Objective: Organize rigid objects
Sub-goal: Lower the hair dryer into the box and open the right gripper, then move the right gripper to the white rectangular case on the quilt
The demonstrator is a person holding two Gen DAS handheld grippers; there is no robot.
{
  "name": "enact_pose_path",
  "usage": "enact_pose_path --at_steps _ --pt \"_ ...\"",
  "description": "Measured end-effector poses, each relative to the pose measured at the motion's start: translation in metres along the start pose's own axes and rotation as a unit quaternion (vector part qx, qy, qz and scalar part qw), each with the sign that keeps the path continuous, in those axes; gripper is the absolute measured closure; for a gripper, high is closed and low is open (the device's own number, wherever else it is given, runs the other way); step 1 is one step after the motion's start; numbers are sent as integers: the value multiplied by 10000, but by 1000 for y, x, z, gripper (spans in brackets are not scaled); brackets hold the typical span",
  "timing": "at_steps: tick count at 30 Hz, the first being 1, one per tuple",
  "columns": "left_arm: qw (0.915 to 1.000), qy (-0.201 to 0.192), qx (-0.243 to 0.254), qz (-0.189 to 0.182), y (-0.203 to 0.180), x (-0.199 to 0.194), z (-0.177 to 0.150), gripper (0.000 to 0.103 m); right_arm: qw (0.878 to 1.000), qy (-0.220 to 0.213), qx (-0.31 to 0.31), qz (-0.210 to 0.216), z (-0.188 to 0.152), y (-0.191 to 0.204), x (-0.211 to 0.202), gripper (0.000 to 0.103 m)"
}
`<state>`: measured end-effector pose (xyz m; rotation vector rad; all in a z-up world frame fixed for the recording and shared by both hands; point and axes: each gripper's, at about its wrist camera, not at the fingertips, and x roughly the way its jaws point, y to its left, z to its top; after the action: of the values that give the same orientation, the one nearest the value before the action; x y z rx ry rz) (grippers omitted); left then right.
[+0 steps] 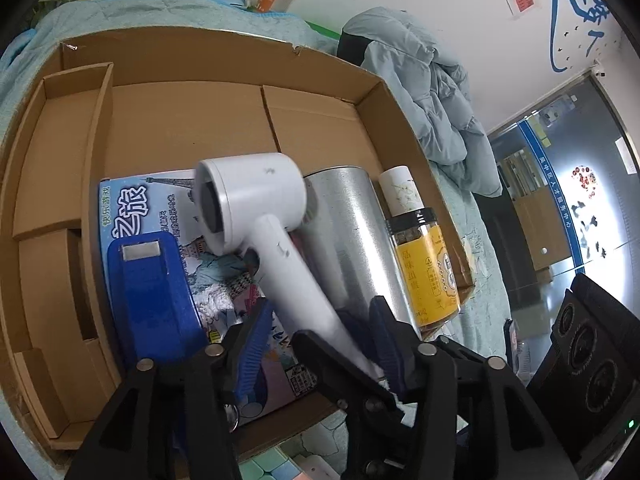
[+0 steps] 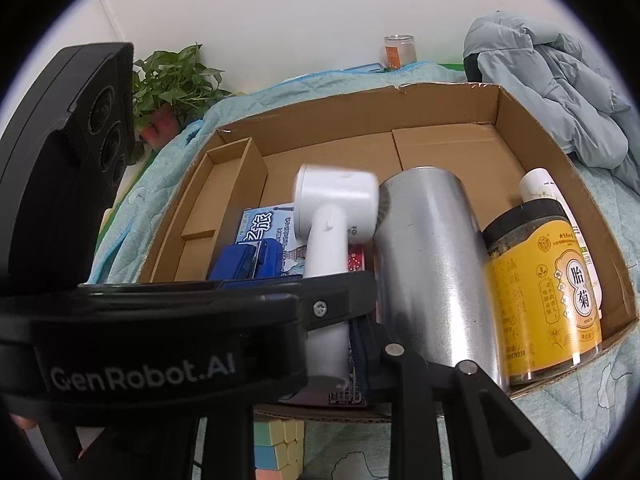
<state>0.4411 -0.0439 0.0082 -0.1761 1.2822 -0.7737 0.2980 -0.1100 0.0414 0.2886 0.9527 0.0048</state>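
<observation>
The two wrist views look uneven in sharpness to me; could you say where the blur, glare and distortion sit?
Left wrist view: the hair dryer is slightly smeared, the cardboard box rim bows from the fisheye, and a bright glare patch sits on the glass door. Right wrist view: the yellow-labelled jar and the dryer head are motion-blurred, and dark corners ring the frame.

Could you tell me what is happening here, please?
A person with a gripper in each hand is packing a cardboard box. The right gripper is shut on the handle of a white hair dryer, whose head is over a blue printed box beside a silver tin. The left gripper stands open around the same handle.
</observation>
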Motion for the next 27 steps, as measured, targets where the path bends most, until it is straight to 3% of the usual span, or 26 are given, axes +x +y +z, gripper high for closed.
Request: enact_pose_path --at_steps 4,6,7,8,10,13,15,19,23,25,27 --pt "9994 -274 -52 196 4 -22 -6 42 9997 -216 112 -49 -1 -5 -10 78" --pt "9973 -644 37 361 1 -43 -13 42 9991 -411 -19 79 -2 -4 -22 71" --pt "9953 -831 113 487 -1 -54 -17 37 9979 -605 -192 117 -5 -2 -31 50" --pt "9921 -1057 201 651 -5 -65 -23 24 9953 -879 -396 90 -11 1 -42 20" --pt "9744 -1839 365 1238 -17 -96 -45 5 9900 -1264 -627 8 -23 2 -57 6" --pt "9385 -2800 610 1927 -36 -134 -86 1 9856 -1475 -815 -138 -38 -2 -70 1" --pt "9278 -2940 629 2208 -44 -148 -102 1 9850 -1500 -830 -182 -44 -6 -75 1" --pt "8974 -3261 673 2895 -59 -188 -142 1 9828 -1561 -977 -165 -54 -2 -91 1" --pt "8534 -3570 1015 3660 -85 -218 -182 0 9789 -1671 -1172 -75 -73 6 -114 1" --pt "8452 -3581 1035 3830 -95 -219 -204 0 9785 -1669 -1203 -162 -80 9 -121 1" --pt "8514 -3554 947 3738 -99 -214 -224 0 9778 -1683 -1217 -264 -90 11 -129 1"
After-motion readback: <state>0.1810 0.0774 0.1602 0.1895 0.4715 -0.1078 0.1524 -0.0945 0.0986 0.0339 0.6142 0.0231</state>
